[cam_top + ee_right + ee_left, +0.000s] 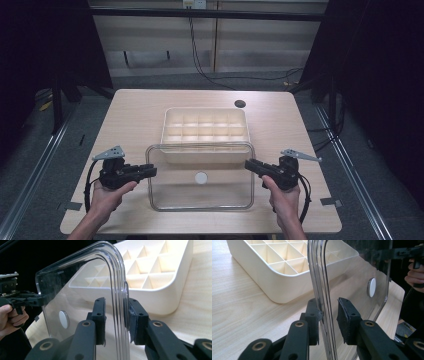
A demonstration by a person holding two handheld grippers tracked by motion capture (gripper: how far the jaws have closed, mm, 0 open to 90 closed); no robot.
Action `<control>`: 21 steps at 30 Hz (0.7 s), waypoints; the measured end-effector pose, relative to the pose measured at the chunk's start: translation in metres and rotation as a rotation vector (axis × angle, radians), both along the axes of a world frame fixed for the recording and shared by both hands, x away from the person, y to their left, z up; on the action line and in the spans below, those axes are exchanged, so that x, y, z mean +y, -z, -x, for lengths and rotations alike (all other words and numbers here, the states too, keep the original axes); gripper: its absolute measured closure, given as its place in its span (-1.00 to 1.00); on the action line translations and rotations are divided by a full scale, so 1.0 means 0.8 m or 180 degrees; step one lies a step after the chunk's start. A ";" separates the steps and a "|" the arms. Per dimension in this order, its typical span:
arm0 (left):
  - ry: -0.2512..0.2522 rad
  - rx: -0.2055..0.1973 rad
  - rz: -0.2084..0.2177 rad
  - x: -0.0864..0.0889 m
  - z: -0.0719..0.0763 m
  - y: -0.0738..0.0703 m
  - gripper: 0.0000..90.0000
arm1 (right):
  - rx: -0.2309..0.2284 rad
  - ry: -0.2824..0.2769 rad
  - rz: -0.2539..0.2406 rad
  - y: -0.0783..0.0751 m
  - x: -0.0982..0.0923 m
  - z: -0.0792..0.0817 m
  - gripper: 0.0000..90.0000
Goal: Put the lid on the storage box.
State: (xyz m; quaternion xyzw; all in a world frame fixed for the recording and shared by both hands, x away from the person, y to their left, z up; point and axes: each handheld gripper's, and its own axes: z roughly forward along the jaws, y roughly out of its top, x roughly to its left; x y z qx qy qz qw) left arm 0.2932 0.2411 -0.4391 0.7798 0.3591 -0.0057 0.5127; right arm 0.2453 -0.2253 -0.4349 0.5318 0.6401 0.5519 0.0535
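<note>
Your left gripper [150,171] and right gripper [251,165] each straddled an edge of the clear rounded plastic lid [200,197], jaws slightly apart, above the pale wooden desk [130,115], partly overlapping the cream compartment tray [205,125]; dark surroundings hid the room.

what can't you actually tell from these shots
- Whether either gripper truly clamps the clear lid: in both gripper views its rim sits between the jaws, but gaps remain beside the pads.
- What the white disc on the lid is: too small in the high view.
- Far compartments of the cream divided tray: cut off by the top edge in the left gripper view.
</note>
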 end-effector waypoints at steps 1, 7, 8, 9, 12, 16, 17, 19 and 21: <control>0.0000 0.0002 0.0011 0.000 -0.001 -0.001 0.58 | -0.0027 -0.0009 -0.0009 -0.003 -0.001 0.000 0.58; -0.0011 -0.0017 0.0064 -0.003 -0.008 -0.009 0.59 | 0.0010 0.0022 -0.0108 -0.011 -0.006 -0.009 0.58; -0.0010 -0.0038 0.0079 -0.004 -0.009 -0.012 0.59 | -0.0011 0.0019 -0.0118 -0.012 -0.007 -0.009 0.58; -0.0013 -0.0061 0.0070 -0.004 -0.011 -0.015 0.59 | -0.0036 0.0018 -0.0116 -0.015 -0.008 -0.011 0.59; -0.0040 -0.0084 0.0075 -0.005 -0.016 -0.021 0.58 | -0.0043 0.0007 -0.0121 -0.017 -0.008 -0.014 0.59; -0.0079 -0.0123 0.0088 -0.007 -0.023 -0.025 0.59 | -0.0058 -0.0017 -0.0037 -0.017 -0.008 -0.024 0.57; -0.0107 -0.0111 0.0095 -0.008 -0.024 -0.026 0.59 | -0.0078 -0.0013 -0.0013 -0.018 -0.008 -0.027 0.56; -0.0124 -0.0138 0.0094 -0.009 -0.027 -0.029 0.59 | -0.0087 -0.0004 -0.0024 -0.019 -0.008 -0.028 0.56; -0.0131 -0.0174 0.0101 -0.011 -0.030 -0.035 0.59 | -0.0135 0.0014 -0.0042 -0.026 -0.011 -0.033 0.56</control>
